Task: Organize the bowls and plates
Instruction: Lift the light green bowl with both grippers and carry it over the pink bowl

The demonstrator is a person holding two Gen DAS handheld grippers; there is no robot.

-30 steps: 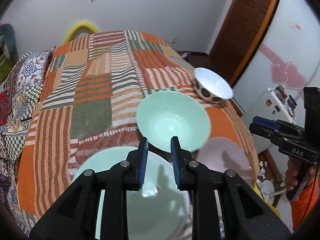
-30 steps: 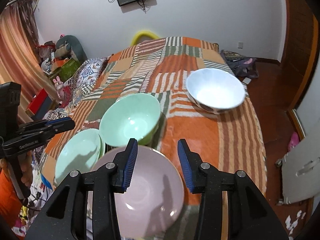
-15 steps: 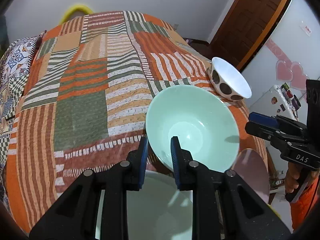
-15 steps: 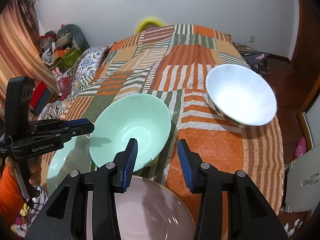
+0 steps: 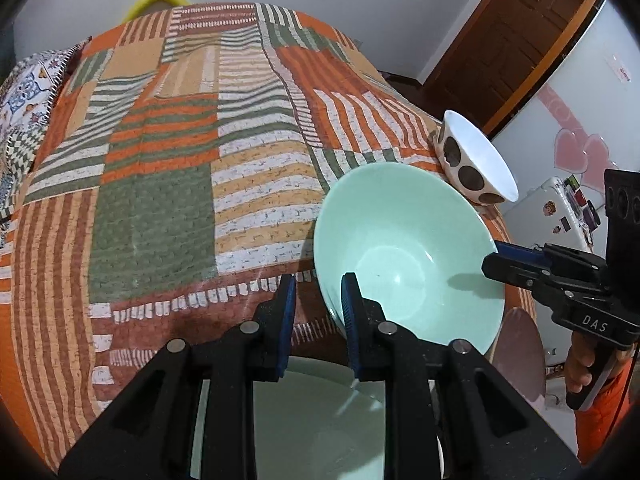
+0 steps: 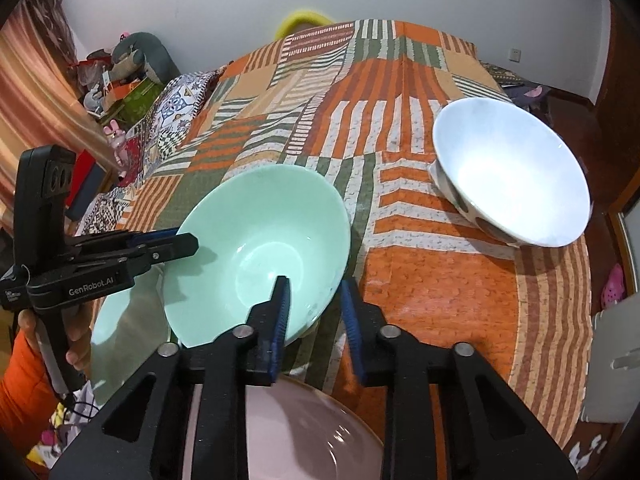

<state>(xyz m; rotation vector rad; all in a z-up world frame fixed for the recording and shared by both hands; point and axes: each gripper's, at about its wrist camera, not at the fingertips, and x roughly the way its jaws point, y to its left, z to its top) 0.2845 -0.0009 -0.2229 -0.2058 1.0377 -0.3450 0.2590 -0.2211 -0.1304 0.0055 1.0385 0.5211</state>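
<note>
A mint green bowl (image 5: 404,248) (image 6: 260,248) sits on the patchwork bedspread near its front edge. My left gripper (image 5: 316,304) is open, with the bowl's left rim between its jaws. My right gripper (image 6: 314,304) is open, with the bowl's right rim between its jaws. A mint green plate (image 5: 316,424) (image 6: 128,336) lies under the left gripper. A pink plate (image 6: 304,432) (image 5: 520,356) lies under the right gripper. A white bowl with brown spots (image 5: 476,164) (image 6: 508,176) stands farther right.
The striped patchwork bedspread (image 5: 160,184) stretches away behind the dishes. A brown door (image 5: 512,32) and a small white fridge (image 5: 560,212) stand to the right. Toys and boxes (image 6: 120,80) pile up along the left wall.
Both grippers have moved forward from above the plates to the green bowl, one at each side of its rim. The jaws stayed open.
</note>
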